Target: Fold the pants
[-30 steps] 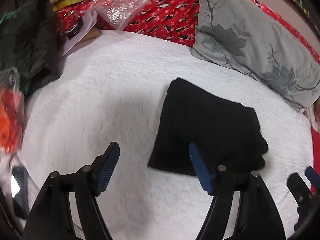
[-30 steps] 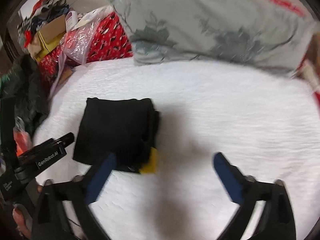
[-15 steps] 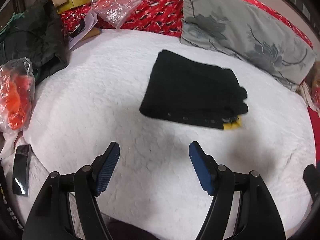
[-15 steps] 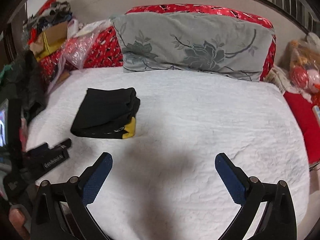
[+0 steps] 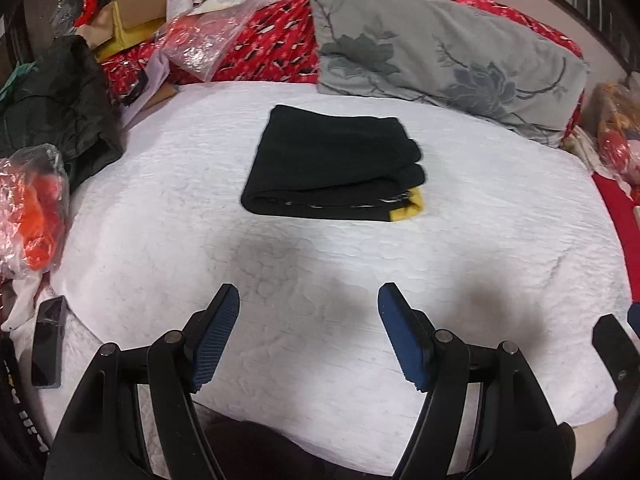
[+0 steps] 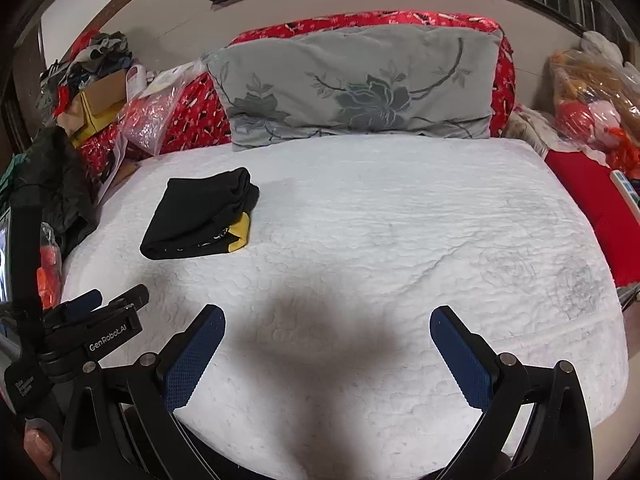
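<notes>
The black pants (image 5: 332, 164) lie folded into a compact stack on the white quilted bed (image 5: 500, 240), with a yellow patch at the front right corner. They also show in the right wrist view (image 6: 200, 216), at the left of the bed. My left gripper (image 5: 308, 332) is open and empty, held back near the bed's front edge, well short of the pants. My right gripper (image 6: 328, 344) is open and empty, also near the front edge, to the right of the pants. The left gripper's body shows in the right wrist view (image 6: 92, 336).
A grey flowered pillow (image 6: 360, 88) leans on a red cover at the head. Bags, boxes and dark clothes (image 5: 60, 100) pile up at the left. A phone (image 5: 48, 340) lies at the left edge. Bagged toys (image 6: 592, 96) stand at the right.
Both grippers have pulled back from the folded pants toward the bed's front edge. The pants lie still and now sit farther off in both views.
</notes>
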Action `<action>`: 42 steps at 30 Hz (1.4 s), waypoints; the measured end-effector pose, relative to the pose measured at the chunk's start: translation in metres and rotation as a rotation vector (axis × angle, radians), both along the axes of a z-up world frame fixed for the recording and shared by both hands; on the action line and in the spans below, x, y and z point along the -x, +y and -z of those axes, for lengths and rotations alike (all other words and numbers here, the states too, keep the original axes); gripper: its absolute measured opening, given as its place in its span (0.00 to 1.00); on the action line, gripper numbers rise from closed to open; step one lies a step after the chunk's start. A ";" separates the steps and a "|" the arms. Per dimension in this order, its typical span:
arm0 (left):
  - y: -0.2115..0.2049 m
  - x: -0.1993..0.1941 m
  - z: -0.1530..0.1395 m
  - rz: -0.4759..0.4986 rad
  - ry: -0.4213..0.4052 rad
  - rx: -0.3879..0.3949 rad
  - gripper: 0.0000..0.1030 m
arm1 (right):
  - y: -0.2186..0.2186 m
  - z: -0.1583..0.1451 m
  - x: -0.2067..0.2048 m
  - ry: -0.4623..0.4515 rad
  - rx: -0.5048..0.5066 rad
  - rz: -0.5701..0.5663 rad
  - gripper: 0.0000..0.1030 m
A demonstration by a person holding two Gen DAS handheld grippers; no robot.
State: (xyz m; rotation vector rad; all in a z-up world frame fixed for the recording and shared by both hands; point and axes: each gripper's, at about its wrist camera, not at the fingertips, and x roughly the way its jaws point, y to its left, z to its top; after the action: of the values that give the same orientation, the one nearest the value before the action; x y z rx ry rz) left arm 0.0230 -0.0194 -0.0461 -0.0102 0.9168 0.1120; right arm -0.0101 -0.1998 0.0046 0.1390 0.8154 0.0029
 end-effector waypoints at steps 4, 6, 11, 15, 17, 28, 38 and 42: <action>-0.006 0.004 -0.002 0.027 -0.012 0.003 0.70 | 0.004 -0.006 0.003 -0.031 0.056 -0.016 1.00; -0.007 0.007 -0.004 0.030 -0.017 0.001 0.70 | 0.004 -0.009 0.004 -0.043 0.055 -0.017 1.00; 0.000 0.013 -0.009 0.008 -0.044 0.010 0.70 | 0.004 -0.009 0.001 -0.047 0.031 -0.041 1.00; 0.006 0.019 -0.016 -0.013 -0.084 -0.005 0.70 | 0.007 -0.005 0.001 -0.051 0.039 -0.053 1.00; 0.008 0.019 -0.019 -0.009 -0.091 0.002 0.70 | 0.007 -0.004 0.000 -0.045 0.042 -0.052 1.00; 0.002 0.022 -0.026 0.032 -0.093 0.038 0.70 | 0.008 -0.005 0.000 -0.027 0.041 -0.040 1.00; 0.002 0.021 -0.046 0.025 -0.143 0.079 0.70 | 0.003 -0.002 -0.002 -0.004 0.020 -0.017 1.00; 0.000 0.022 -0.044 0.022 -0.137 0.065 0.70 | 0.001 -0.001 -0.003 0.002 0.016 -0.007 1.00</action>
State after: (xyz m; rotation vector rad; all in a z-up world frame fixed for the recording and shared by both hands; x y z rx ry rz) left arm 0.0009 -0.0190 -0.0022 -0.0674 0.7827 0.0603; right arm -0.0066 -0.1991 0.0052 0.1211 0.8173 0.0028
